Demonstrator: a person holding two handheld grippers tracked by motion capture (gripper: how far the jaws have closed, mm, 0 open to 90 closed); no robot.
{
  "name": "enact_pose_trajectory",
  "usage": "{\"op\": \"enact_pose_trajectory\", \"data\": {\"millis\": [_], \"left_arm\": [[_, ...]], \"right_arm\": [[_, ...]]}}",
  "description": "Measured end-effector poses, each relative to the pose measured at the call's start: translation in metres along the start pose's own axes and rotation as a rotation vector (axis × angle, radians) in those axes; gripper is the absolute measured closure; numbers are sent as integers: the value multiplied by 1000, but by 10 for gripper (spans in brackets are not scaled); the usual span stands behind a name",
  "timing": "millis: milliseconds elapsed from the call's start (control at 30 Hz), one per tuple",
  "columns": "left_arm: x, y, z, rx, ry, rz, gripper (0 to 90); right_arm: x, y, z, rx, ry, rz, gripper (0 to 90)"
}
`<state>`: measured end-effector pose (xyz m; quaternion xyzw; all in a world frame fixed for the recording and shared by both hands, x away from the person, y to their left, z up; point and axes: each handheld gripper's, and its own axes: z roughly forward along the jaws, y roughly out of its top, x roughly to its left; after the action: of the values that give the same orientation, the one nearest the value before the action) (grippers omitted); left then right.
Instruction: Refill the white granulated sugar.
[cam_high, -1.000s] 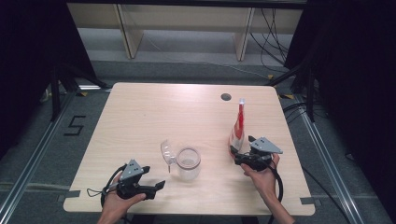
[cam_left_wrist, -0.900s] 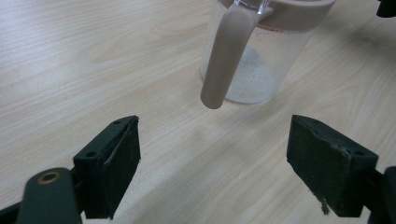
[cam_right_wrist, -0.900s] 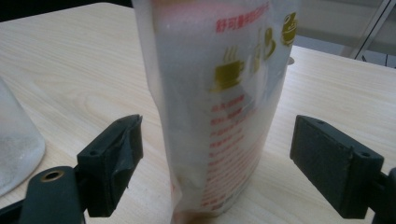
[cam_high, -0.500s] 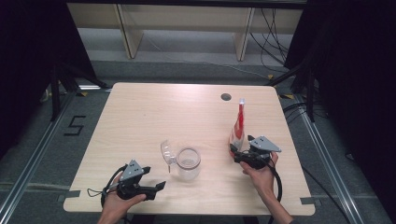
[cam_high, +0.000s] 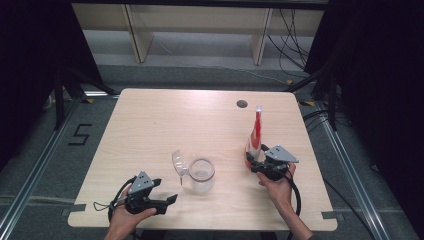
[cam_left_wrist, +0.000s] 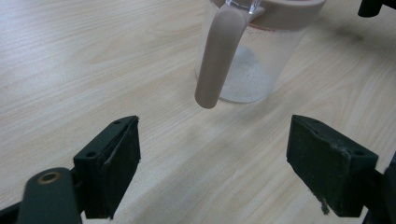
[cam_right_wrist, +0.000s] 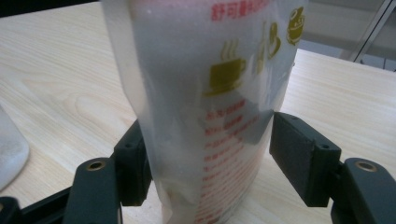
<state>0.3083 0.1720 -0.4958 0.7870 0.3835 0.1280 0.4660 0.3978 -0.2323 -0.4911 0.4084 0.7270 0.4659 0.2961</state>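
- My right gripper (cam_right_wrist: 210, 158) has just been closing its jaws, and the tall, translucent plastic stand-up pouch printed with red text and gold coffee-cup pictures (cam_right_wrist: 210, 93) stands between them.
- In my right gripper view the left pad looks to be touching the pouch's side, while the right pad stands just beside it with a sliver of gap. I'd call that closing in, not a firm grip yet.
- Neither hand has shifted across the table since a second ago; only those jaws changed.
- My reading: this is the start of picking up the pouch, likely to pour into the jug. The soft film will buckle, so the squeeze needs to finish before any lift.
- The pouch (cam_high: 256, 135) stands upright at the right of the table, its red top pointing up, my right gripper (cam_high: 256, 164) against its base.
- The clear plastic measuring jug with a pale beige rim and handle (cam_left_wrist: 247, 51) sits mid-table, near the front, with some white powder at its bottom.
- My left gripper (cam_left_wrist: 215, 172) rests with its jaws wide apart and nothing between them, pointed at the jug's handle but apart from it.
- The light wood-grain table (cam_high: 165, 125) has a small dark round hole (cam_high: 242, 104) near its far edge.
- Beyond it I see a grey floor, pale shelf legs, dark curtains at both sides and loose cables at the right.
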Motion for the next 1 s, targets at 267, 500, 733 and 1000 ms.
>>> {"op": "enact_pose_trajectory", "data": {"millis": [267, 500, 733, 1000], "left_arm": [[0, 0, -1, 9, -4, 16, 172], [-2, 0, -1, 4, -4, -5, 172], [-2, 0, -1, 4, -5, -4, 173], [-2, 0, -1, 2, -3, -7, 173]], "right_arm": [[-6, 1, -3, 11, 19, -1, 413], [-14, 0, -8, 25, 41, 21, 470], [-19, 0, -11, 20, 58, 11, 496], [-22, 0, -14, 26, 60, 0, 517]]}}
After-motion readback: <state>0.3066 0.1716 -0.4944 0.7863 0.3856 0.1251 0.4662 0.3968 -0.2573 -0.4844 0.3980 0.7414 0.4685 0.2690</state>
